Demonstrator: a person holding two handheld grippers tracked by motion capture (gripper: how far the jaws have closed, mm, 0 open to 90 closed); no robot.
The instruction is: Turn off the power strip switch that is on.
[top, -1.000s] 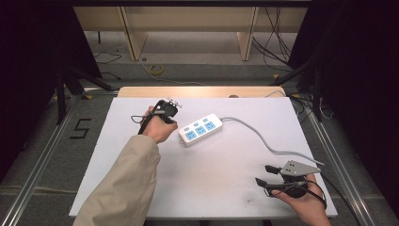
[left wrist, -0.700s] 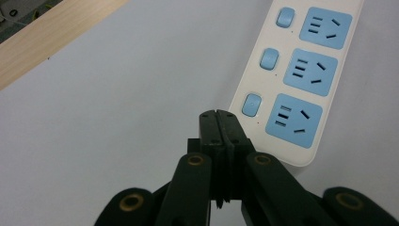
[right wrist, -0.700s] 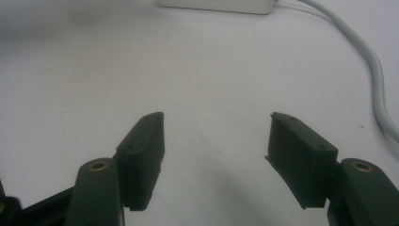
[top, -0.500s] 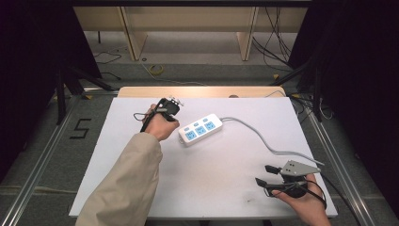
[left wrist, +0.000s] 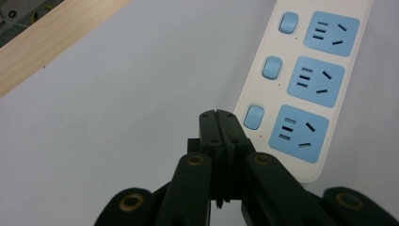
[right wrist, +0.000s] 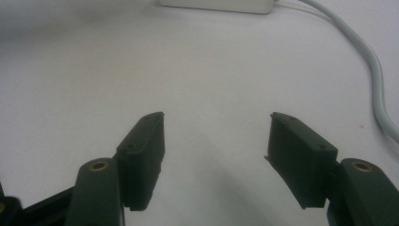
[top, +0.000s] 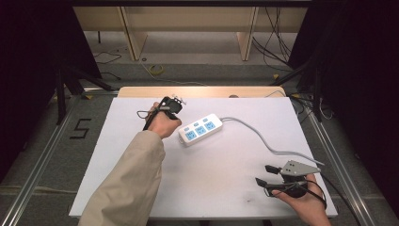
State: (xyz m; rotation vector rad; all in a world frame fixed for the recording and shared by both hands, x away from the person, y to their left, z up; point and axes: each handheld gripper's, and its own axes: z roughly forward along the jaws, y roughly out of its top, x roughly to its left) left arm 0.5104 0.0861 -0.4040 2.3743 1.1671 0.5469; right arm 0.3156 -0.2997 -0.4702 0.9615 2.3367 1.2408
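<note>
A white power strip with three blue sockets and three blue switches lies mid-table; its grey cord runs off to the right. In the left gripper view the strip sits just right of my left gripper, whose jaws are pressed together with nothing between them, tips close to the nearest switch. From above, the left gripper is held just left of the strip. My right gripper rests near the table's front right corner, jaws wide apart and empty.
The white table top has a wooden strip along its far edge. The grey cord passes just right of the right gripper. Dark frames, cables and a floor mark "5" surround the table.
The left gripper has shifted slightly by the strip's left end. The right gripper has not moved.
</note>
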